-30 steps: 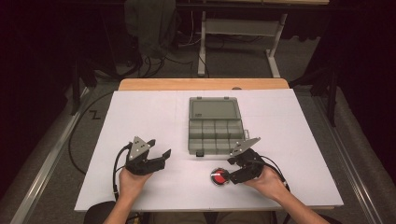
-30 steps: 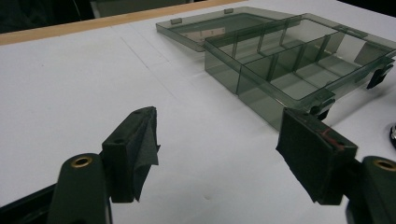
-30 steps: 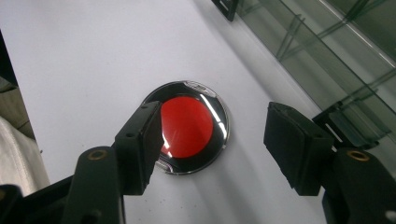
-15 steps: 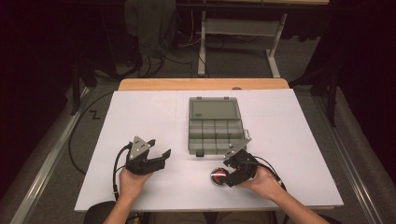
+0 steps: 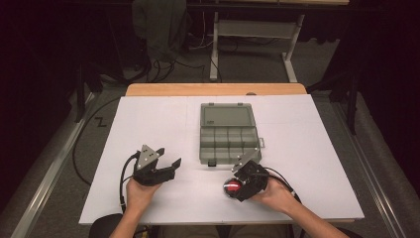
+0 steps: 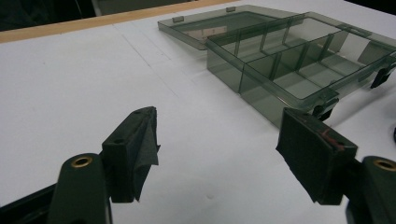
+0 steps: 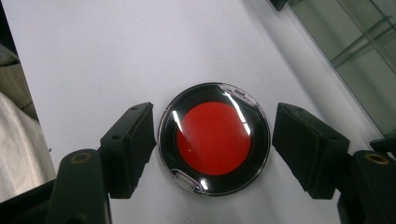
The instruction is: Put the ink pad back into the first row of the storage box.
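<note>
Right gripper view: round red-centred case (image 7: 214,138) flat, face-up, between right gripper's (image 7: 214,144) parted jaws, untouched.

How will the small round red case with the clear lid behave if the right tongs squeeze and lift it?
The round red case looks stiff, so it should keep its shape. Its glossy curved rim may slip between the flat pads. It lies flat on the white table, so rolling seems unlikely unless it is tilted on edge. The right tongs stand open around it.

The round disc (image 7: 214,138) lies on the table (image 5: 148,119) just before the compartment box (image 5: 229,138).
</note>
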### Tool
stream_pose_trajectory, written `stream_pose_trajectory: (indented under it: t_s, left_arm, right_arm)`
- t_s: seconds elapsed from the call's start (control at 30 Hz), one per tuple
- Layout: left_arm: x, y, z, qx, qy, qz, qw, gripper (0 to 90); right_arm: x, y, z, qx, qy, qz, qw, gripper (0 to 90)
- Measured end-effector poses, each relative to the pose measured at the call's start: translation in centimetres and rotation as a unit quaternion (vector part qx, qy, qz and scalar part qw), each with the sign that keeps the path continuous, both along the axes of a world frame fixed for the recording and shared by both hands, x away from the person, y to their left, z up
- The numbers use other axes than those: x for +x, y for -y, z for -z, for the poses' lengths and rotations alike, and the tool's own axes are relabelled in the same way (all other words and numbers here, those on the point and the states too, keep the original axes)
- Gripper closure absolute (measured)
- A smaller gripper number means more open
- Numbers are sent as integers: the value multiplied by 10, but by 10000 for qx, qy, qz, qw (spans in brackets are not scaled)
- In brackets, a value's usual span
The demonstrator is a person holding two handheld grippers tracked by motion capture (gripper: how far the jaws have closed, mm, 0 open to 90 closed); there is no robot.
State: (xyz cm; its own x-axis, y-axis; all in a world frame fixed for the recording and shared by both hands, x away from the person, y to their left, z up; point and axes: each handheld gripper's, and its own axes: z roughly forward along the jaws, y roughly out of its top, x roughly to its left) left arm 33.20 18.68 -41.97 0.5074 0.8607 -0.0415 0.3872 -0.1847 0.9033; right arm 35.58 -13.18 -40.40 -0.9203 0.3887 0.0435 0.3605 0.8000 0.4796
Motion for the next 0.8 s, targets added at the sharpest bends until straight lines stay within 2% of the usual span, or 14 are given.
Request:
stream_pose_trajectory:
  t_s: [0.27,0.43,0.6,0.8]
  left_arm:
    - [0,0,0,-14,1,-16,10000,291]
    - [0,0,0,-12,1,-17,10000,291]
    - [0,0,0,-13,1,-17,10000,291]
    - [0,0,0,-18,2,-18,10000,291]
  right_arm:
    - [-1,-4,4,-205,28,-55,9998,281]
    - [-3,-6,6,-274,70,-63,9996,278]
    - [-3,-8,9,-449,147,-135,9988,287]
    - [-5,-8,9,-464,242,-124,9986,310]
